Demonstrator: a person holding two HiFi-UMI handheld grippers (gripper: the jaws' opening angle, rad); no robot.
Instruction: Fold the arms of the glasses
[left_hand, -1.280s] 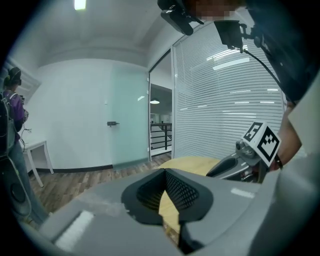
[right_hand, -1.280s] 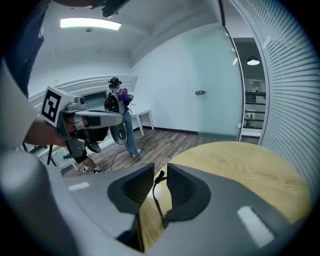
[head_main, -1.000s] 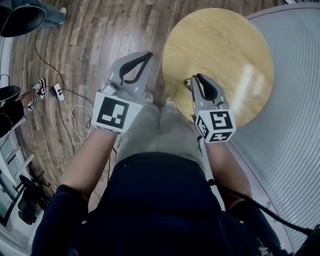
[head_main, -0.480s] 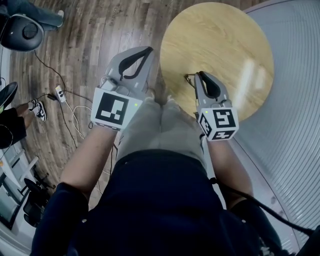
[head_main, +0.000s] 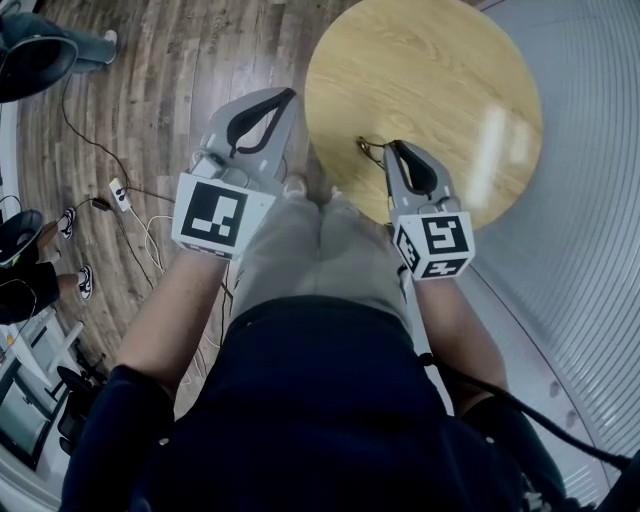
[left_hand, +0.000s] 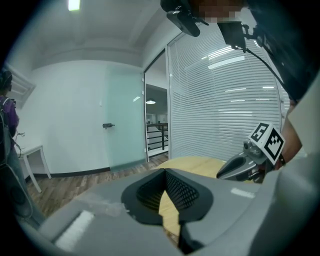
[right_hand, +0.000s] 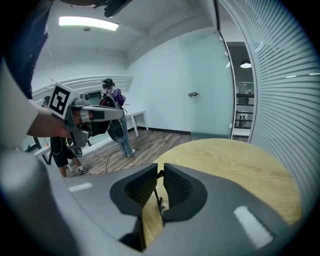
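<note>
— Glasses: where are they?

— At the tip of the right gripper (head_main: 393, 150). From the head view a thin dark bit of the glasses (head_main: 369, 150) pokes out to the left of its fingertips, above the near edge of the round wooden table (head_main: 450, 80). Whether they touch the tabletop, I cannot tell.

— And the grip itself?

— In the right gripper view the two ribbed pads (right_hand: 142, 187) stand almost together, pinching a slim dark piece of the frame (right_hand: 159, 200) that runs down between them. I can't make out the lenses there, only that thin part.

— What about the other side?

— The left gripper (head_main: 283, 95) hangs beside the table, over the plank floor (head_main: 150, 90), well apart from the glasses. Its own view shows the fingers brought together at the tip (left_hand: 164, 171), with nothing between them.

— Anything else around?

— Light trousers (head_main: 320, 260) directly below the camera, and white cables (head_main: 150, 235) trailing over the floor on the left.
</note>
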